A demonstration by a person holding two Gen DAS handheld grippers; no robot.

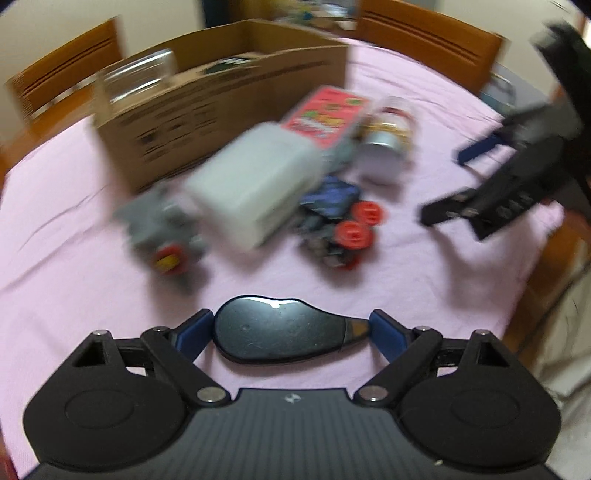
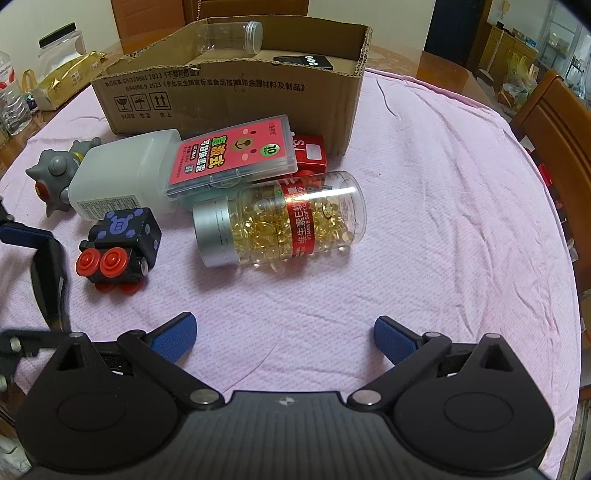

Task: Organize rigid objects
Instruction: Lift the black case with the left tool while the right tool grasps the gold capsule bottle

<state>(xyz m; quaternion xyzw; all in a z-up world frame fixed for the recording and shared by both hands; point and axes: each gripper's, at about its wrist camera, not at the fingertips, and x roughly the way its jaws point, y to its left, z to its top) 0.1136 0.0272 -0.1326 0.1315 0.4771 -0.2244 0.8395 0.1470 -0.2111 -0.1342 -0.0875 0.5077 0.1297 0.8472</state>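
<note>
My left gripper (image 1: 291,325) is shut on a glossy black teardrop-shaped object (image 1: 280,334), which spans from pad to pad and stays sharp while the table behind blurs. In the right wrist view that object (image 2: 50,280) shows at the far left. The right gripper (image 2: 284,332) stands open over bare pink cloth with nothing between its fingers. Ahead of it lie a capsule bottle (image 2: 280,218), a pink pen case (image 2: 232,155), a white container (image 2: 122,173), a red box (image 2: 310,151), a black cube toy (image 2: 118,240) and a grey spiky toy (image 2: 55,170).
An open cardboard box (image 2: 236,92) stands at the back of the pink tablecloth (image 2: 443,221), with a clear jar (image 2: 231,35) and a black device (image 2: 304,61) in it. Wooden chairs (image 2: 557,122) ring the table. Bottles and a gold bag (image 2: 62,79) sit far left.
</note>
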